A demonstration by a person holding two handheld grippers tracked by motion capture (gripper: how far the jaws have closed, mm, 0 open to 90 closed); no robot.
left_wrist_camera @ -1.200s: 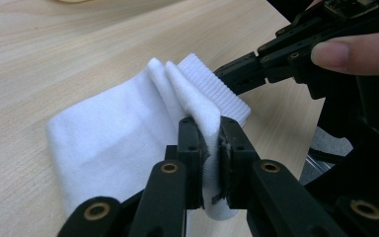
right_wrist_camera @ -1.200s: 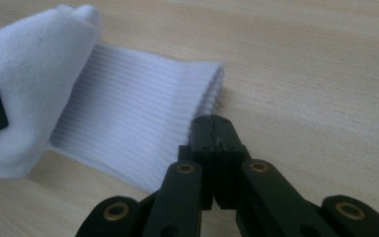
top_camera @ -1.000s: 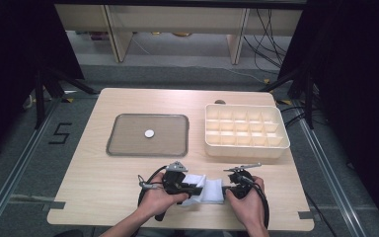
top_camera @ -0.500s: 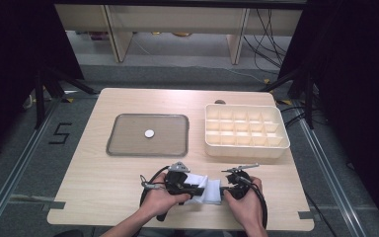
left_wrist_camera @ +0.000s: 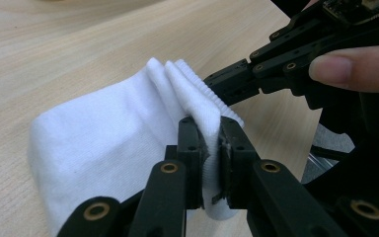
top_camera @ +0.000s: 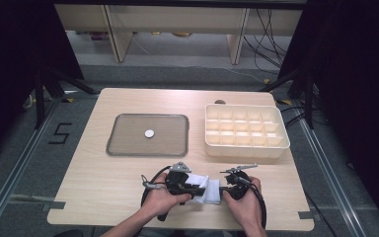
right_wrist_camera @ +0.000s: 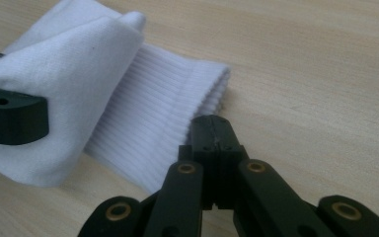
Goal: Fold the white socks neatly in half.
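Light wood table (top_camera: 103, 192) on a grey floor, dark curtains left and right, pale shelving at the far side. Tape mark "5" (top_camera: 60, 133) on the floor left of the table.

Both hands at the near edge, forearms in from the bottom. Left gripper (top_camera: 193, 186) points right, right gripper (top_camera: 223, 187) points left – tips face each other across a folded white sock (top_camera: 208, 190) lying on the table between them.

Left gripper view: jaws nearly closed, pinching the sock's ribbed cuff edge (left_wrist_camera: 211, 133). Right gripper view: jaws fully closed, tips (right_wrist_camera: 212, 129) at the cuff's edge – can't tell if any fabric is caught.

Grey tray (top_camera: 128, 148) mid-table left, one small white disc (top_camera: 149, 133) in it. Cream divided bin (top_camera: 246, 148) at the right; can't see anything in its compartments.
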